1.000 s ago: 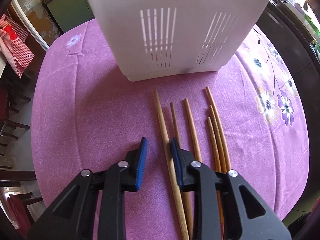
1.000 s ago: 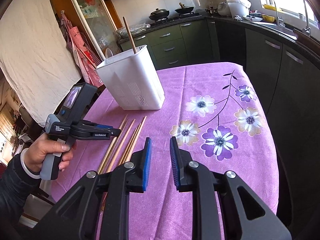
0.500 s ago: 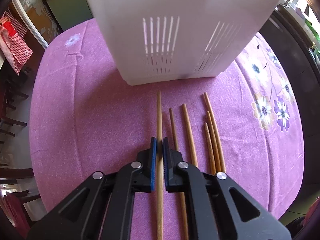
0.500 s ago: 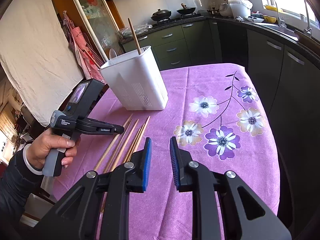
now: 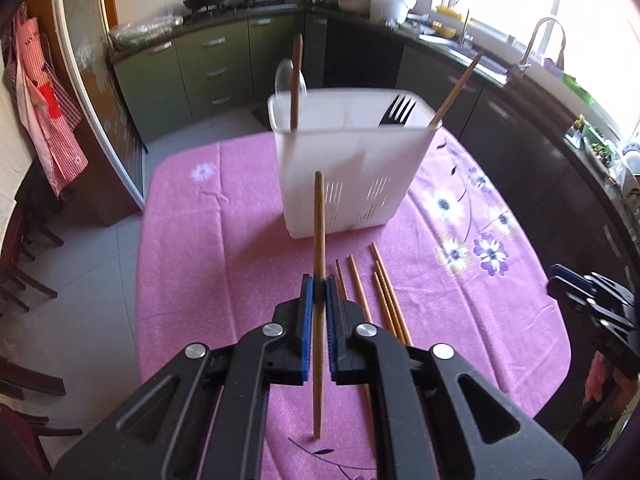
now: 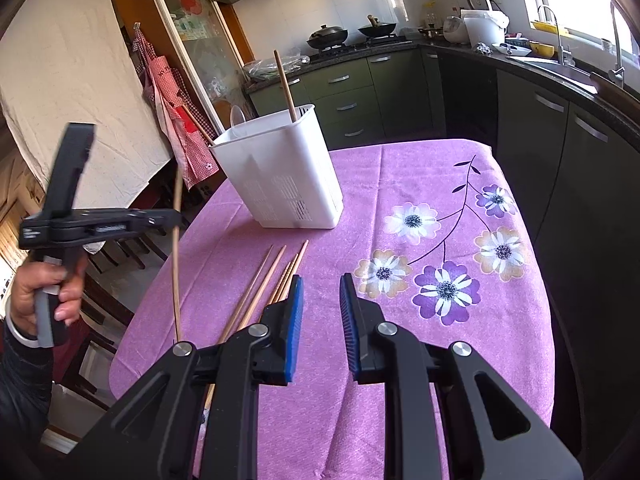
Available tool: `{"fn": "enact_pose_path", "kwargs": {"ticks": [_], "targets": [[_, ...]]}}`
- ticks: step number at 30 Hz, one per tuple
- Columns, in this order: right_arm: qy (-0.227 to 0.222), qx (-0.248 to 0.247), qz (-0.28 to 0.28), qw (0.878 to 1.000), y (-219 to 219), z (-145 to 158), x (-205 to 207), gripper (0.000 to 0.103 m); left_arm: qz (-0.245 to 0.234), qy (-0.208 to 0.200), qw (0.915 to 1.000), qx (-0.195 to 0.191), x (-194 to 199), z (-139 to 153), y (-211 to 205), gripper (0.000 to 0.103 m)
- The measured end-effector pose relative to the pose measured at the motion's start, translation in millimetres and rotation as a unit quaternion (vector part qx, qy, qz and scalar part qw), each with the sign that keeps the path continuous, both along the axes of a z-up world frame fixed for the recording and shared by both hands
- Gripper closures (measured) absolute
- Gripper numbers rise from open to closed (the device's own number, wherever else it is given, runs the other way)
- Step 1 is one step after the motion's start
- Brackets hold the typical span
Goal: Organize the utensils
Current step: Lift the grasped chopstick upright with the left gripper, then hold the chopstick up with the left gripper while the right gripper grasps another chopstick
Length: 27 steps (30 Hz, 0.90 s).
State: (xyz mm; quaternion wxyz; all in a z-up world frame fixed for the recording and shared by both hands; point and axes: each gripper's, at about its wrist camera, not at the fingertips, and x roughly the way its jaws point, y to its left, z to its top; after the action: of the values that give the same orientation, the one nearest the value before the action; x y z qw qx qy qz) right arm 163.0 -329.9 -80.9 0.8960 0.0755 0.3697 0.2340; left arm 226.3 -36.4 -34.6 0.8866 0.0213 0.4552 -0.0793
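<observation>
1. Your left gripper (image 5: 319,280) is clamped on one wooden chopstick (image 5: 319,216), its blue pads (image 5: 306,300) pressed against the shaft about midway along; the stick runs through the jaws, one end ahead of the fingers and the other behind them.
2. Your right gripper (image 6: 320,304) has its pads apart with nothing between them, hovering over the purple floral tablecloth (image 6: 420,184).
3. The white utensil caddy (image 5: 352,168) stands straight ahead of the held chopstick's front tip, which overlaps its slotted wall in the left wrist view. I judge the next move needs the stick tipped upright and carried above the rim.
4. Your left hand is plainly the nearer to the caddy, which already holds chopsticks, a fork (image 5: 396,110) and a spoon.
5. The loose chopsticks (image 5: 376,292) lie on the cloth just right of your left fingers, long axes pointing towards the caddy.
6. Small white lettering shows on the left gripper's body in the right wrist view, too small to read.
</observation>
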Motion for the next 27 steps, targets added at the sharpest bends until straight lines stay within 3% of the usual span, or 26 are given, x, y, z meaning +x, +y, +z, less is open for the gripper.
{"fn": "enact_pose_path", "kwargs": {"ticks": [4, 12, 22, 27], "targets": [[-0.001, -0.005, 0.002, 1.0, 3, 1, -3, 0.084, -0.005, -0.043, 0.999, 0.01, -31, 20, 6, 0.097], [0.015, -0.026, 0.017, 0.999, 20, -8, 3, 0.078, -0.013, -0.068, 0.9974, 0.018, -63, 25, 10, 0.097], [0.123, -0.072, 0.063, 0.988, 78, -64, 76, 0.078, -0.022, -0.071, 0.9971, 0.018, -73, 26, 10, 0.097], [0.151, -0.094, 0.076, 0.981, 102, -86, 99, 0.08, -0.025, -0.071, 0.997, 0.021, -73, 26, 9, 0.097]]}}
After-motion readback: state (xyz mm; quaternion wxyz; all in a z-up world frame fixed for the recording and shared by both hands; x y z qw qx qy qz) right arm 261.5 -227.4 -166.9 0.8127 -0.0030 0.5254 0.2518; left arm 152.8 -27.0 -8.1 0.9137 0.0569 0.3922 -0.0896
